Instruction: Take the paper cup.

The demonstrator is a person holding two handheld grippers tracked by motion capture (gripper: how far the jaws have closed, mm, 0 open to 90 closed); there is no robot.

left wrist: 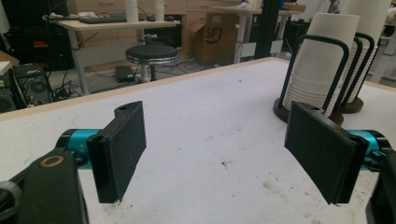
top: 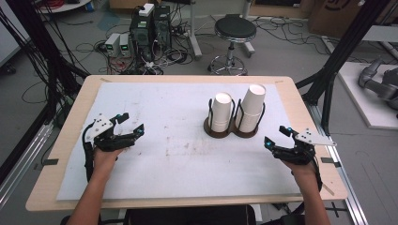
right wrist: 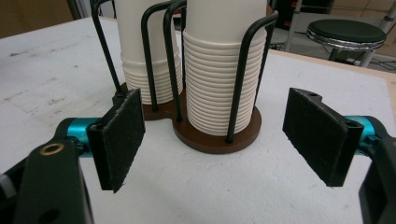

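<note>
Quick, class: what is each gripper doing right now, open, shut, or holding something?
Left gripper: open, holding nothing, jaws wide over the white table cover.
Right gripper: open, holding nothing, facing the paper cup stacks.

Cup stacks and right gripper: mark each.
taller cup stack (top: 253,105), high view, side wall.
shorter cup stack (top: 221,111), high view, side wall.
right gripper (top: 276,135), high view, between its fingers.

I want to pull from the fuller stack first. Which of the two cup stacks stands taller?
The right-hand cup stack, nearer the right gripper: its top rises above the left cup stack beside it in the holder.
</note>
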